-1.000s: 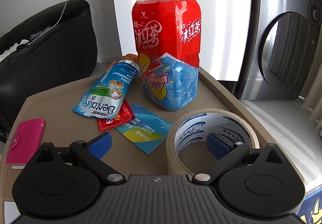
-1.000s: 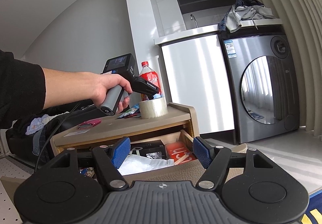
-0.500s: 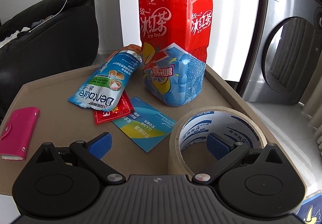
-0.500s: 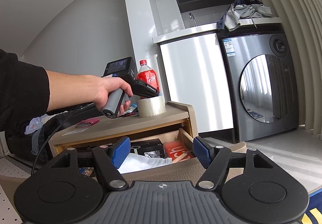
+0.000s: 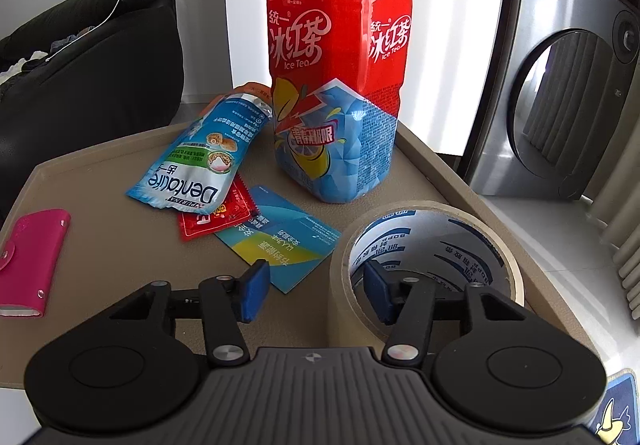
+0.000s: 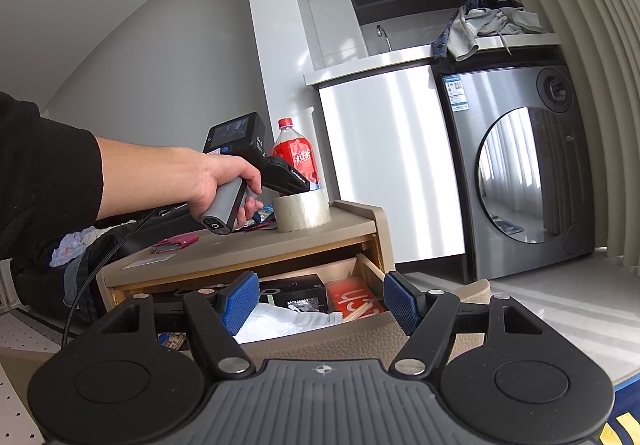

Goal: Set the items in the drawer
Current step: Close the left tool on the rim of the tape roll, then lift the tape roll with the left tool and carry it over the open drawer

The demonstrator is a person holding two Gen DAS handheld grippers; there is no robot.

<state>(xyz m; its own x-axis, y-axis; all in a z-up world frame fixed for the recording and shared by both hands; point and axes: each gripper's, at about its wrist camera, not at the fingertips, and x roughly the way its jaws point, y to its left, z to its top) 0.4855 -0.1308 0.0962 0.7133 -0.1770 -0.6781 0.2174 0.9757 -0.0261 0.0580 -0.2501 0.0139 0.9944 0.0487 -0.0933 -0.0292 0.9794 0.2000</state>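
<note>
My left gripper (image 5: pixel 314 295) straddles the near wall of the tape roll (image 5: pixel 426 265): one ribbed blue pad sits inside the core, the other outside, with a gap on each side, so its jaws are apart and not yet pinching. The roll is a wide beige ring, lying flat at the near right corner of the bench (image 5: pixel 100 221), its inner liner printed in blue. The bench top looks like matte tan leatherette with a raised lip. Behind the roll stands a tall ice tea bottle (image 5: pixel 338 85), its glossy red and blue wrap sharply creased. Left of it lie a crinkled foil Dentalife pouch (image 5: pixel 200 161), a red sachet (image 5: pixel 218 215), a flat blue card (image 5: pixel 280 239) and a pink snap-button card holder (image 5: pixel 30 253).

Only the right wrist view shows the drawer (image 6: pixel 304 301) pulled out below the bench, holding a black box, a red pack and white plastic. My right gripper (image 6: pixel 316 303) hovers wide open before it, holding nothing.
</note>
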